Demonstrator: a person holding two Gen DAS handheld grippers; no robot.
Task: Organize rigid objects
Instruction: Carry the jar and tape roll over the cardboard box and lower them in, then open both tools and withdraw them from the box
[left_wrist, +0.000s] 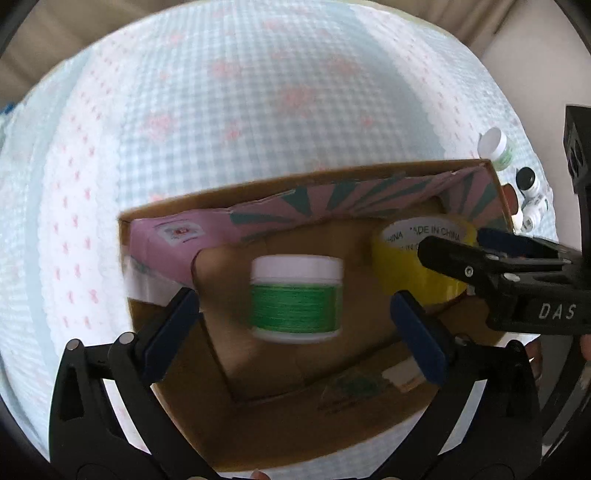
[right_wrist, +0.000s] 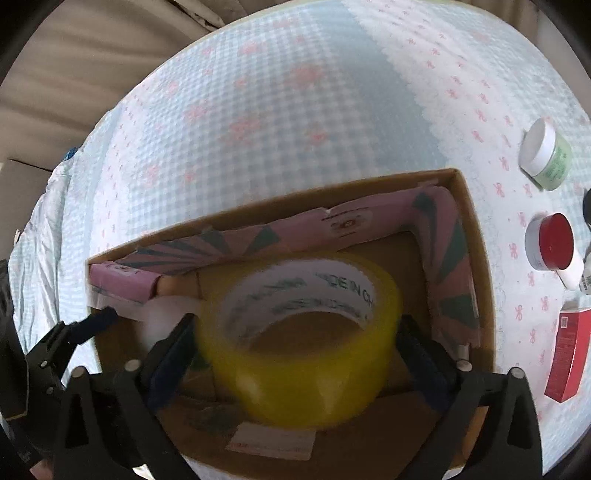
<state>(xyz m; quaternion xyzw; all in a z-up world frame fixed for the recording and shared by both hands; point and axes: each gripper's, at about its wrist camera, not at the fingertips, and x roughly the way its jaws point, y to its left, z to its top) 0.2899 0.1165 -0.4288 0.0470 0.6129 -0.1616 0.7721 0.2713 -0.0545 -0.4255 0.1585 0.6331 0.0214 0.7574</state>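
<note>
An open cardboard box with a pink and green lining sits on the checked cloth; it also shows in the right wrist view. My left gripper is open over the box, fingers wide apart on either side of a green jar with a white lid, not touching it. My right gripper is shut on a yellow tape roll held inside the box. The roll and right gripper also show at the right in the left wrist view.
Right of the box on the cloth lie a green jar with a white lid, a red-lidded jar, a red carton and small white bottles. A beige sofa back lies beyond the cloth.
</note>
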